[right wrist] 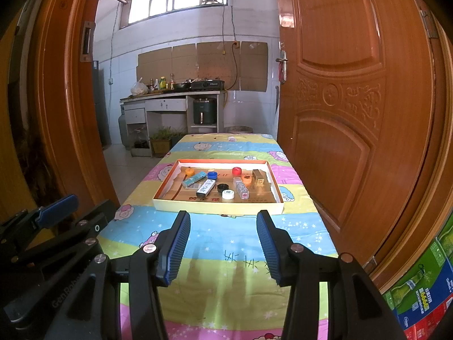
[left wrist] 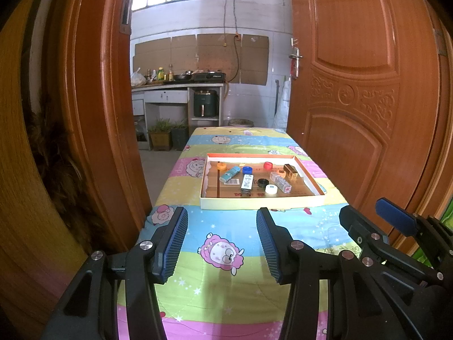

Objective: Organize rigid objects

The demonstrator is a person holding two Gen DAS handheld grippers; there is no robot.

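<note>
Both tools, left (left wrist: 222, 240) and right (right wrist: 223, 243), are held spread and empty above the bench (left wrist: 246, 291); small items are seen in a tray (left wrist: 260, 201) beyond.

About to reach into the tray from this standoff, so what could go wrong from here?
1. The white round cap, the black round cap and the clear rectangular box lie close together; open fingers may knock a neighbour.
2. The shallow cardboard tray sits on a soft patterned cloth; a push could slide it.
3. The left gripper and right gripper hang side by side and might collide.
</note>
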